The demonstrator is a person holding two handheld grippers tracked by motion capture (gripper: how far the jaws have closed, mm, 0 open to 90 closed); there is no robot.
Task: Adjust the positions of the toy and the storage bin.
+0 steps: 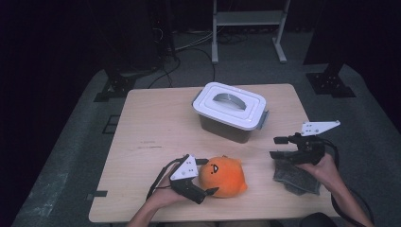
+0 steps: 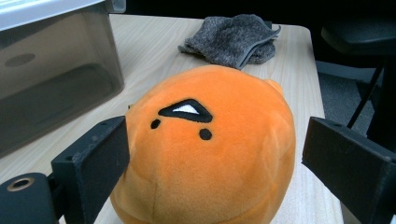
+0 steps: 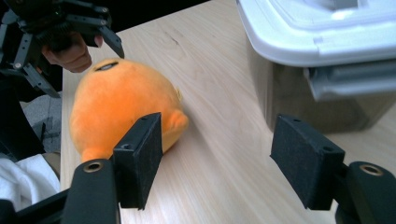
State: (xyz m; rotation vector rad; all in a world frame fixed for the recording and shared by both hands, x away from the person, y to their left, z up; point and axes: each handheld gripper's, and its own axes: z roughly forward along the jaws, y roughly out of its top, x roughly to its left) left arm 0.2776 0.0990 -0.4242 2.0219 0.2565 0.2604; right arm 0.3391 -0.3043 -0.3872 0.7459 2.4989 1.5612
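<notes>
While the left gripper point(image 1: 204, 176) straddled the orange plush point(image 1: 222, 176) at the table's point(image 1: 156, 123) near edge, jaws apart and not pressing, the right gripper point(image 1: 275, 147) hovered agape above the grey cloth point(image 1: 295, 177). A lidded box point(image 1: 230, 111) stood behind, well apart.

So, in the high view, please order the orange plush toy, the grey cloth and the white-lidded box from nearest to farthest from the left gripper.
From the left gripper:
1. Orange plush toy, between its jaws.
2. Grey cloth, far right, under the right gripper.
3. White-lidded box, at the table's back.
The last two are nearly equal.
</notes>
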